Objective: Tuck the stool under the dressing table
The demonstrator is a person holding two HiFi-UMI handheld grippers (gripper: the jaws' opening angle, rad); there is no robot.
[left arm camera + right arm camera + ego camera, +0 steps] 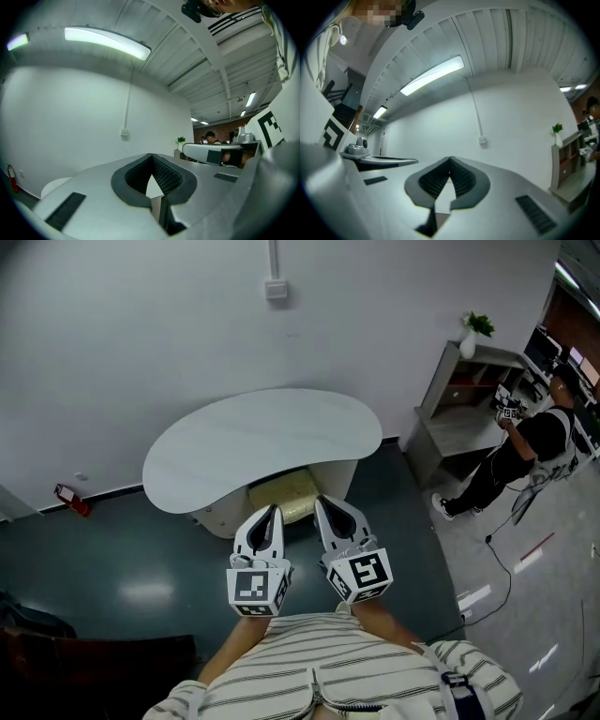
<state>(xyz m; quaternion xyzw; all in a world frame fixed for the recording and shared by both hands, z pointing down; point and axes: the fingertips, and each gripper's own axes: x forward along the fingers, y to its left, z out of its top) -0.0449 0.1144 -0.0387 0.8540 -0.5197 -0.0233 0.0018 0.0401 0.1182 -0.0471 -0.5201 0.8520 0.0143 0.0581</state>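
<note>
Stool [284,495] sits partly under dressing table [262,442] edge.

We list: white kidney-shaped dressing table top [262,442]; pale yellow cushioned stool [283,495]; glossy dark teal floor [122,563]; white left gripper [273,512] and right gripper [322,503], black-and-white square markers; our cream shirt [319,662], thin dark stripes; red fire extinguisher [71,499]

One dressing table [262,442], one stool [284,493] — plus one shelf unit [459,418], one potted plant [476,326], one fire extinguisher [71,498].

Bright ceiling tube [108,42] — dark, fisheye-warped edges
</note>
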